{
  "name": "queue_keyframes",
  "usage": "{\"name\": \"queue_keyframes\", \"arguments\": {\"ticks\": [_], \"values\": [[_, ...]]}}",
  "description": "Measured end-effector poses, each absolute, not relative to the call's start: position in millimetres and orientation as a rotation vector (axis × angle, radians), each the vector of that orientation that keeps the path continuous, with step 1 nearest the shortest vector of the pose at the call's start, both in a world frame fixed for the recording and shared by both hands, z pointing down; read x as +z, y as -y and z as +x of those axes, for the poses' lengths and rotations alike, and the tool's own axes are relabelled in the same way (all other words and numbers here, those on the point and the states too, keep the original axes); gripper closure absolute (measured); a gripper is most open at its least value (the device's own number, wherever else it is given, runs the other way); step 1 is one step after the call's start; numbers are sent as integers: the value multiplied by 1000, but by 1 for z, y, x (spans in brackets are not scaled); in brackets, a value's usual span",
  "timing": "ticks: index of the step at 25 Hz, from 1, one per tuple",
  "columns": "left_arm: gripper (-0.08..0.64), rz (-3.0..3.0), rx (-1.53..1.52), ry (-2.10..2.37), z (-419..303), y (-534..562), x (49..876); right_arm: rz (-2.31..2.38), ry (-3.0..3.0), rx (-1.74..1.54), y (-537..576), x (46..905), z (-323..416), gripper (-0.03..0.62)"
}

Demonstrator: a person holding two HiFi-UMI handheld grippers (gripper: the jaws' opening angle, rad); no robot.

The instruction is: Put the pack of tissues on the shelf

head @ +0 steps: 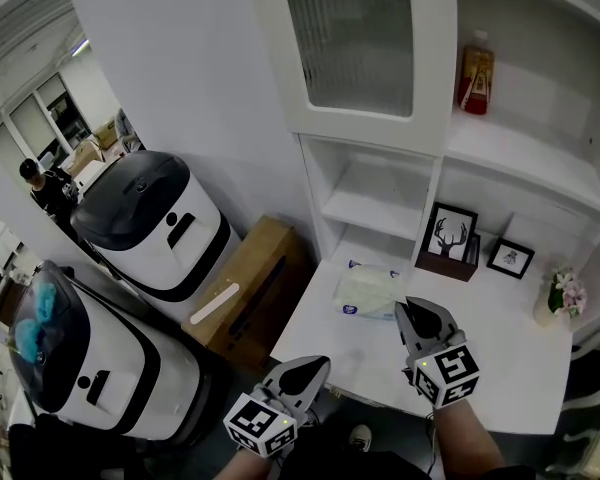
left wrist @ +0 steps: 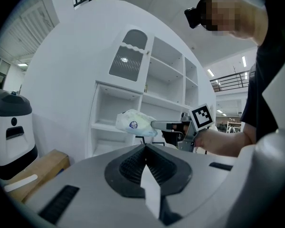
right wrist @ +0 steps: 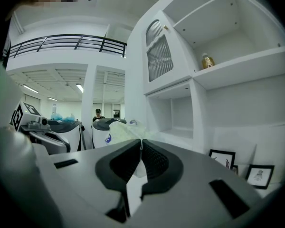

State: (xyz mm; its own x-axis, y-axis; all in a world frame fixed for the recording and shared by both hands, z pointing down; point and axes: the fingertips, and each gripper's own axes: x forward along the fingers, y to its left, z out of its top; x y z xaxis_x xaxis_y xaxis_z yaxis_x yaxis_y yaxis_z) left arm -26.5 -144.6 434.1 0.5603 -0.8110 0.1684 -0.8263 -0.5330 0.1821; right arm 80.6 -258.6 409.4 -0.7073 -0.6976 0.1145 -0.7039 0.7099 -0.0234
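A: So, starting at the left, what are the left tongs (head: 312,366) doing?

B: Nothing useful. They are pressed together with nothing between them, and they hover near the front left corner of the desk (head: 500,353).

A: And the pack of tissues (head: 365,290)?

B: It's over the desk's back left corner, right in front of the open shelf (head: 370,208). The right tongs (head: 408,313) are pinching it by one edge. The left gripper view shows it lifted clear of the desk, at about the height of that shelf.

A: What might go wrong from here?

B: The hold looks thin to me. The pack is soft and most of it sticks out past the tips, so it may sag or slide out if it is swung quickly. A drooping end could also catch the shelf's front lip and get pulled free there.

A: Anything further right to worry about?

B: The framed deer picture (head: 450,233) stands just beside the shelf's upright. An approach that comes in too wide on that side could knock it over.
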Motion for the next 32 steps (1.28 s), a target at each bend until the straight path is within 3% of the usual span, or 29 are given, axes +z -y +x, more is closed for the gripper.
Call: {"name": "queue_keyframes", "arguments": {"ticks": [32], "values": [[555,2700,105,987,-75,269,441,1481,2599,107,366,414,45,586]]}}
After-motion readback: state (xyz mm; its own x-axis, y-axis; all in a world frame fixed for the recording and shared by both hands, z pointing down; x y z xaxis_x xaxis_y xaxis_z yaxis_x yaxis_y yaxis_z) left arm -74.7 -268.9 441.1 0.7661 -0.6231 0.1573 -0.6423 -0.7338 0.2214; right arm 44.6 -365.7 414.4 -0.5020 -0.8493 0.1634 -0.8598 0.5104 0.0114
